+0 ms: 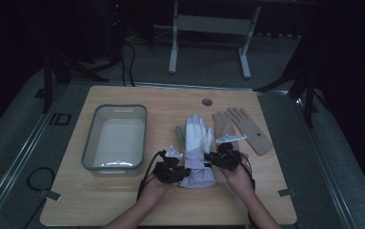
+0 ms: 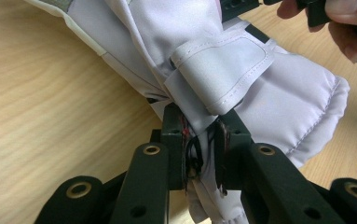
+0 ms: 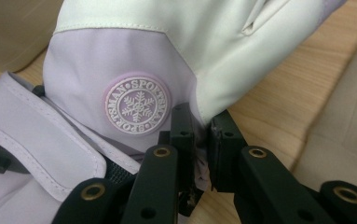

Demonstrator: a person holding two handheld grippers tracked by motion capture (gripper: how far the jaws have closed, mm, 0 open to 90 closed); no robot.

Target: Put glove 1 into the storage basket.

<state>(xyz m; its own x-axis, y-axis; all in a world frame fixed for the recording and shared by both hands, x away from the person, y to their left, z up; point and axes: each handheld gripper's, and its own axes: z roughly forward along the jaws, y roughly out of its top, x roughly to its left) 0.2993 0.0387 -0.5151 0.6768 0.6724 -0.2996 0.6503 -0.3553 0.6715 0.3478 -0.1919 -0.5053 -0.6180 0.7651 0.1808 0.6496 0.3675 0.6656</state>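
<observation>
Lilac-and-white padded fabric: a ski glove [image 1: 197, 150] lay flat on the wooden table [image 1: 123, 200], fingers pointing away from the person, cuff toward them. Left gripper [image 1: 176, 164] sat at the glove's left edge near the wrist strap [image 2: 218, 70]; its jaws were nearly together with a fold of the glove's fabric pinched between them. Right gripper [image 1: 217, 156] sat at the opposite edge of the same glove; its jaws were likewise closed down on the fabric edge, just beside the round snowflake badge [image 3: 138, 106]. The person's hands held both tools, forearms entering from the near side.

Container: a grey rectangular plastic tub [image 1: 93, 138] stood well to the left of the glove, apart from it. Interior pale and bare, nothing lying in it.

A pair of tan gloves [image 1: 247, 129] lay just right of the ski glove, one partly overlapping the other, not touched by either gripper.
</observation>
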